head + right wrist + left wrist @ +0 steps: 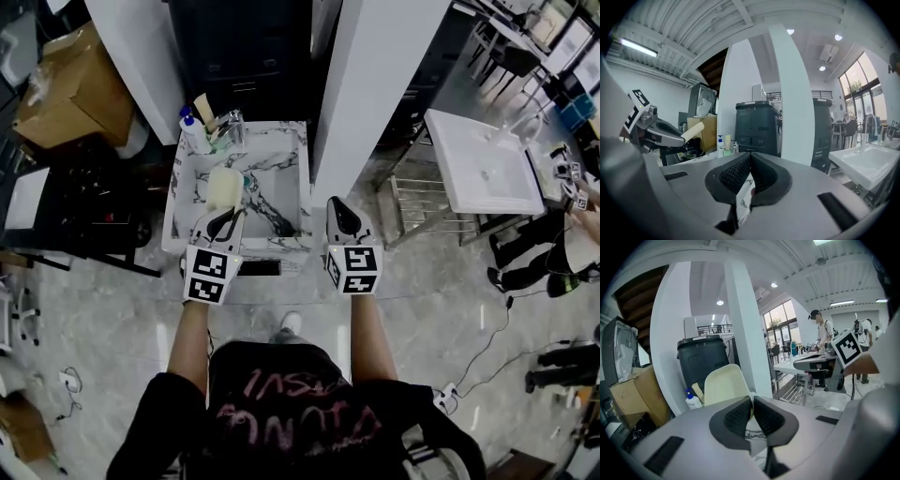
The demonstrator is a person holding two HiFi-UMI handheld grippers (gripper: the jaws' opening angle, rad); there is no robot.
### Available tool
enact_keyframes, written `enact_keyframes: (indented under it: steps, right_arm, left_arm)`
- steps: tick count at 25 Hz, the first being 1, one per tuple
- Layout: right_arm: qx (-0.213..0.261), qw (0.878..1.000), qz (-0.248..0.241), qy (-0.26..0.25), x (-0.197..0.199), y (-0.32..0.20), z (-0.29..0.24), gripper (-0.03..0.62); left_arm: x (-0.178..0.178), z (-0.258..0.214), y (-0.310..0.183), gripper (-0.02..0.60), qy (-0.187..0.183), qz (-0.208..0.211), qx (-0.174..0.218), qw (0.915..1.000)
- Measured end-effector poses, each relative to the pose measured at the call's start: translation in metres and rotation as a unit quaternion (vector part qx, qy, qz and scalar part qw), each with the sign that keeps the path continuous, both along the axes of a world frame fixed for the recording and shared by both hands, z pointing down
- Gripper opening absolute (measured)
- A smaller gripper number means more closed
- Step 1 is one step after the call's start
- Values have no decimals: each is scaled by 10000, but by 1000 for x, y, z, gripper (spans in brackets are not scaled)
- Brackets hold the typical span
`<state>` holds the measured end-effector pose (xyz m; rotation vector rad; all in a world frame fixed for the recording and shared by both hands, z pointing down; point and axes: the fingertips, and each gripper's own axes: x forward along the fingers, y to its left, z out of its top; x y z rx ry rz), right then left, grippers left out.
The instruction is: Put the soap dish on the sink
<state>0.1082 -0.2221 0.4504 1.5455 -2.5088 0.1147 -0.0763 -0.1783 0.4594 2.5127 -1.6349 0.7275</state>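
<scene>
The print on the person's shirt (291,403) is unreadable. The left gripper (223,223) is clamped on the cream soap dish (224,187) over the marble sink's (180,202) front-left part. The right gripper (341,214), jaws together, is at the front-right corner. A pump bottle (192,134) stands at the back-left corner.

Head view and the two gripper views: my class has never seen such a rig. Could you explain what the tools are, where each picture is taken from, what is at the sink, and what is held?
There is no robot here. A person holds a tool in each hand. Each tool ends in a two-jaw claw and carries a marker cube. The head view looks down from a camera on the person's head. Each gripper view looks along that tool's own jaws. Below is a marble-patterned sink with a tap and a pump bottle at its back. The left claw is closed on the edge of a cream soap dish, held over the basin. The right claw is closed on nothing, near the sink's front right corner.
</scene>
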Motion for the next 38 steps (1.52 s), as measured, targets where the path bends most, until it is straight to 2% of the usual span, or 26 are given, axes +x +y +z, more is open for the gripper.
enact_keyframes:
  steps: [12,19,32,38]
  right_arm:
    - [55,9998,-182,60,-4,-44,0,14]
    - [-13,9999,-109,77,-14,-65,5,14]
    - [-53,9996,241,134,-28,-127,12,14]
    - [-146,9993,293,157,-34,-151,23,14]
  left_arm:
    - [6,9,-40,34,-78,-70,-78,9999]
    - [4,19,-63,34,-119,137,-202,9996]
    - [-8,41,-140,34,29,505,-403,9979]
    - [-6,63,-175,34,-113,701,-575,9958]
